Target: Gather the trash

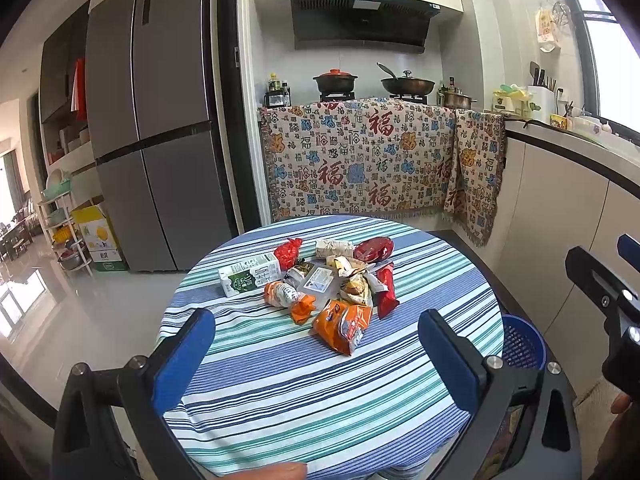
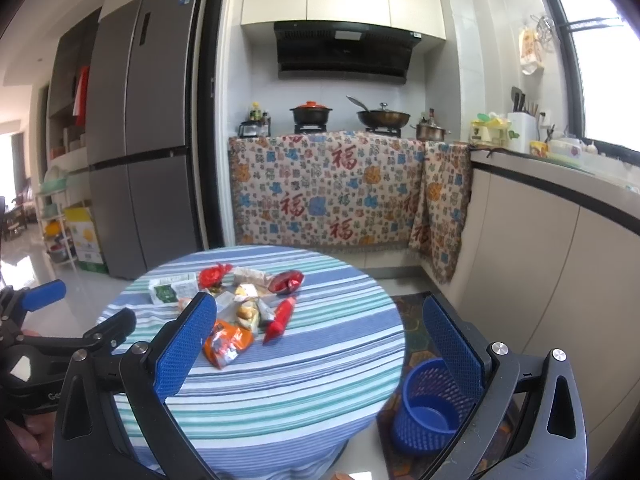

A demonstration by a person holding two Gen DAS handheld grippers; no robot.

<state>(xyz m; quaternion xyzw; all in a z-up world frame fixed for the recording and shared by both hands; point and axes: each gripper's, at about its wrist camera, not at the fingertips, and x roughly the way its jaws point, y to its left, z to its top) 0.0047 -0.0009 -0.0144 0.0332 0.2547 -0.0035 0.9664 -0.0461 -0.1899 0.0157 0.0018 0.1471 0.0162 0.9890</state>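
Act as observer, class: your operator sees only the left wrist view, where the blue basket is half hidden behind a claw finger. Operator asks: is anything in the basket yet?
Observer: No. The right wrist view looks down into the blue basket, and its bottom is bare.
Operator: What does it stand on?
Observer: It stands upright on a patterned mat on the floor, to the right of the table.
Operator: Is the right claw ready?
Observer: The right claw is wide open, with nothing between its pads.
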